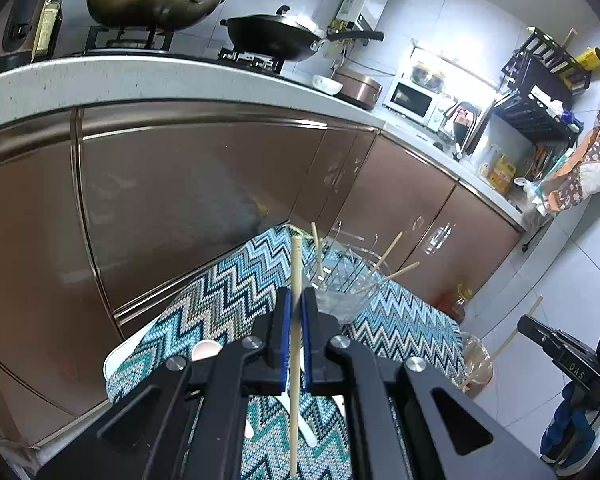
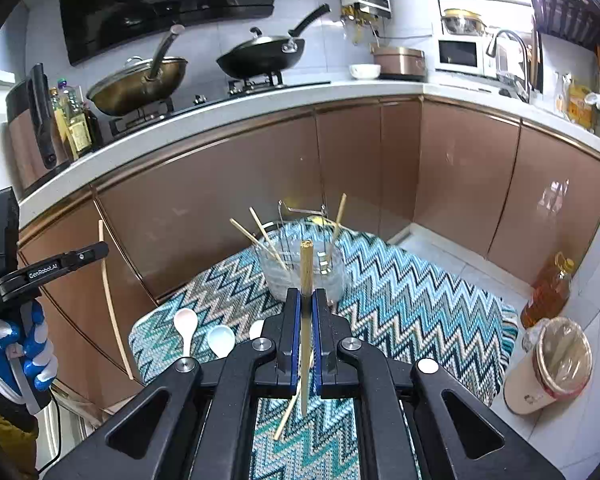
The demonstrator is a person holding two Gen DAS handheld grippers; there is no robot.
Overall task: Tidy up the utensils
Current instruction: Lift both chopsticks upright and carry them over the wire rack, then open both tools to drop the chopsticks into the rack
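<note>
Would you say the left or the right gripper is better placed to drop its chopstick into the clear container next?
Right, probably. The right gripper holds its chopstick lined up with the clear container straight ahead; the left gripper sees it off to the side.

you've got two grippers (image 1: 296,300) (image 2: 306,300), one chopstick (image 1: 296,280) (image 2: 306,268) clamped in each. one clear holder (image 2: 304,268) with four chopsticks (image 2: 266,238). three white spoons (image 2: 185,320), one loose chopstick (image 2: 286,418) on one zigzag mat (image 2: 400,300).
</note>
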